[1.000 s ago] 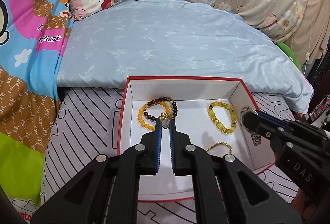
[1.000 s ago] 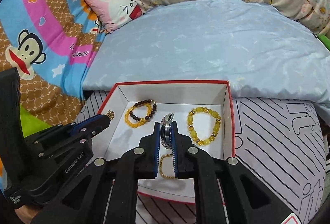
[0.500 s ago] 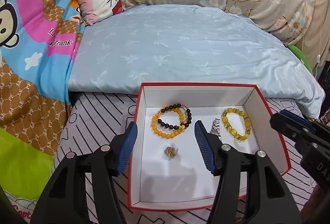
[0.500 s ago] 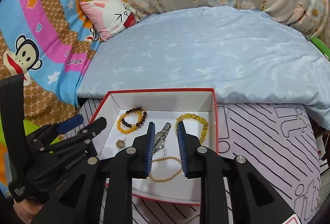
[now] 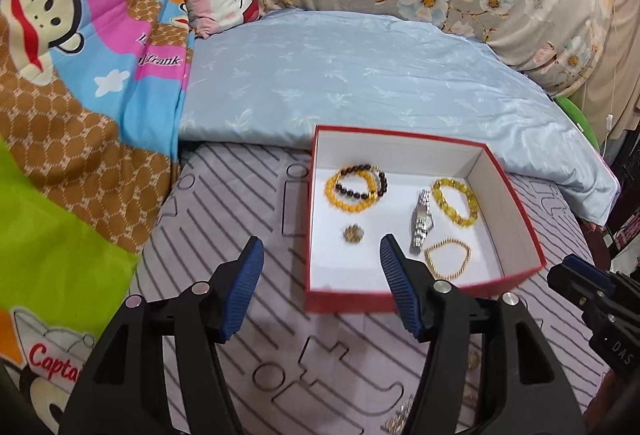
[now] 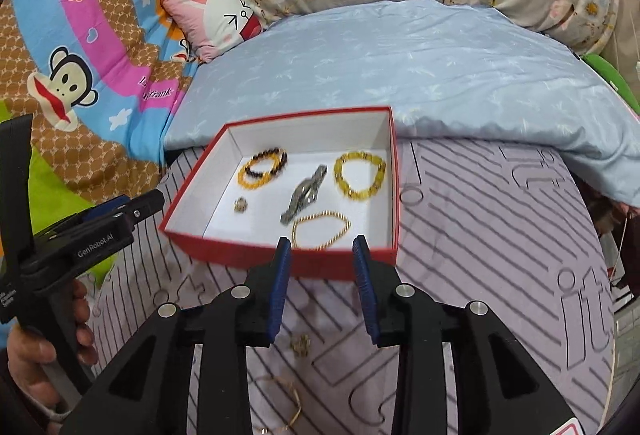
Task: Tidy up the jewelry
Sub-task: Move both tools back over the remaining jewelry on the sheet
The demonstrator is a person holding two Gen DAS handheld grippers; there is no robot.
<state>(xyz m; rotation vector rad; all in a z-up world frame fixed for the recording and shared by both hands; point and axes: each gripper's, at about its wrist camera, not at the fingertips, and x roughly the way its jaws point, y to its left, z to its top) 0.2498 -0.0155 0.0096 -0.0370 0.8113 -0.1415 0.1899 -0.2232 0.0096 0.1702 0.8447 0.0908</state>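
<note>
both our left gripper (image 5: pixel 320 263) and right gripper (image 6: pixel 319 257) hang released short of the red box (image 6: pixel 280 259); next we fetch what looks like a small brooch (image 6: pixel 301 345) beneath our right fingers.

both tongs, left (image 5: pixel 320 259) and right (image 6: pixel 320 249), gape empty.

box (image 5: pixel 516 211): matt red card, white inside | watch (image 5: pixel 422 221): shiny metal links | chain bracelet (image 5: pixel 448 258): bright gold metal | yellow bead bracelet (image 5: pixel 454 201): glossy translucent | gripper pads (image 6: pixel 280 275): ribbed blue rubber, matt black plastic arms | mat (image 6: pixel 480 235): smooth foam
</note>
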